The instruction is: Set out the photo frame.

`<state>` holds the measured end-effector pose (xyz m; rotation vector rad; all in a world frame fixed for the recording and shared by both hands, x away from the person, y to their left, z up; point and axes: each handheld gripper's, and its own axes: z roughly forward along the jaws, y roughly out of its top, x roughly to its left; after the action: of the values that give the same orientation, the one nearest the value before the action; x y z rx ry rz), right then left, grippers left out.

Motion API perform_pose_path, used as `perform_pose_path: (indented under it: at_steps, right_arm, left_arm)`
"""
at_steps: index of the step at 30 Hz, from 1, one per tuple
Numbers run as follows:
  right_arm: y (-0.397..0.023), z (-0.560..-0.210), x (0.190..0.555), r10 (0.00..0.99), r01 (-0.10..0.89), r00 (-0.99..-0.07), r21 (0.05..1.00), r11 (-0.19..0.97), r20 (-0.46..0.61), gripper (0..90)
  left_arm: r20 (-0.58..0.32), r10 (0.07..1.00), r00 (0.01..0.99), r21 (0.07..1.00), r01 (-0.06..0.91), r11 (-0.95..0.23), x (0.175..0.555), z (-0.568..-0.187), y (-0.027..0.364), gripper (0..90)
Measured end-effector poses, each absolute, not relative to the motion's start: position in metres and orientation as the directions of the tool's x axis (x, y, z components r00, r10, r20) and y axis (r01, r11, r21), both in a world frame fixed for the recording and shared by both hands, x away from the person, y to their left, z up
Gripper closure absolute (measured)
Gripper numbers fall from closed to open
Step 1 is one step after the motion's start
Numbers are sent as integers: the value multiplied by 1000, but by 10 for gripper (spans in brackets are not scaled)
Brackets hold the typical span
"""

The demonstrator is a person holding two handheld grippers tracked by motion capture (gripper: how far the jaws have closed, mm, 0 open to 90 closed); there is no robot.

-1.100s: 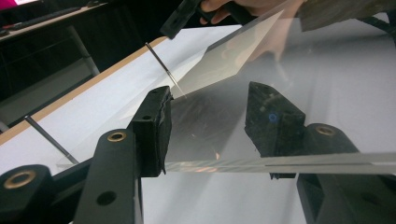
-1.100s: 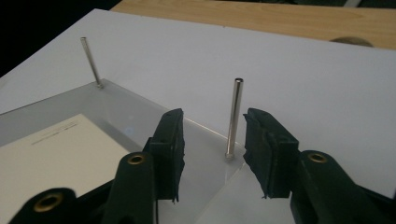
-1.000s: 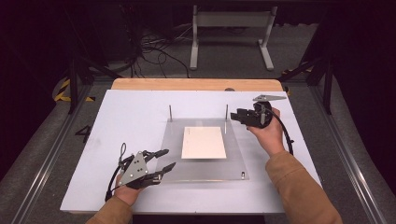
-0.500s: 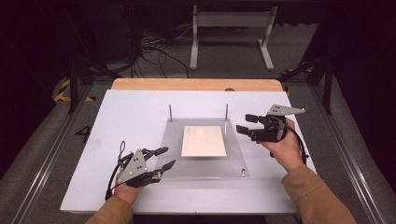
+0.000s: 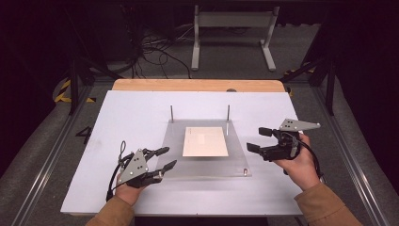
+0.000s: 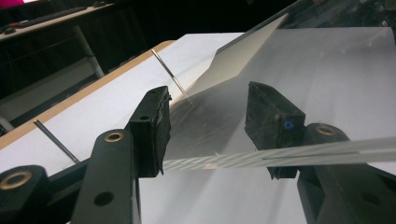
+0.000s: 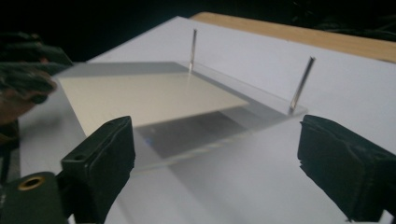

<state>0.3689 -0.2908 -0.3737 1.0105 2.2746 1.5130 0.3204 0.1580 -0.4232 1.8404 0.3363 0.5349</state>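
Both grippers gape empty: left gripper [image 5: 165,158] half-open, right gripper [image 5: 259,140] just opening wide.

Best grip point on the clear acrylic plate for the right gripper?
Probably the right edge of the clear plate, approached level from the right by the right gripper. The plate lies flat, so only its thin rim offers purchase; the pins block the far edge.

Clear plate's [image 6: 280,93] edge between parted tool [image 6: 217,126] jaws

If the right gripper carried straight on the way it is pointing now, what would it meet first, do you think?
Most likely the near edge of the clear plate. The right gripper aims at it with open jaws, and nothing lies between; the cream sheet comes after, though height is hard to judge.
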Motion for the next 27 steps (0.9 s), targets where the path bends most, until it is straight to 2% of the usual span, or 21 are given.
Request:
perform_pose_path:
  at_steps: [2, 6, 8, 10, 13, 19, 23, 27]
  right_arm:
    - [-292, -376, 364, 682, 426, -712, 874, 234, 164, 71]
    - [-294, -380, 357, 655, 436, -734, 865, 250, 181, 12]
    - [-293, -383, 354, 637, 453, -741, 858, 241, 212, 26]
    - [-290, -385, 348, 602, 415, -784, 850, 324, 153, 17]
    - [-289, -386, 344, 586, 406, -797, 848, 341, 146, 29]
    - [-284, -385, 332, 565, 273, -825, 879, 390, 5, 54]
    - [-274, -385, 324, 510, 199, -858, 882, 427, -53, 59]
    - [-265, -383, 325, 499, 120, -858, 897, 425, -121, 70]
  left_arm:
    - [193, 481, 855, 945, -32, -324, 320, -423, 158, 488]
    - [194, 480, 855, 946, -34, -323, 321, -422, 158, 488]
    - [195, 481, 855, 946, -34, -323, 321, -422, 158, 488]
    - [195, 482, 855, 946, -34, -323, 321, -422, 158, 487]
    - [193, 482, 854, 946, -32, -322, 321, -422, 158, 487]
    - [184, 485, 855, 948, -24, -318, 321, -421, 158, 486]
    - [159, 491, 857, 957, -11, -291, 322, -420, 158, 471]
    - [149, 488, 860, 961, -9, -276, 322, -417, 156, 470]
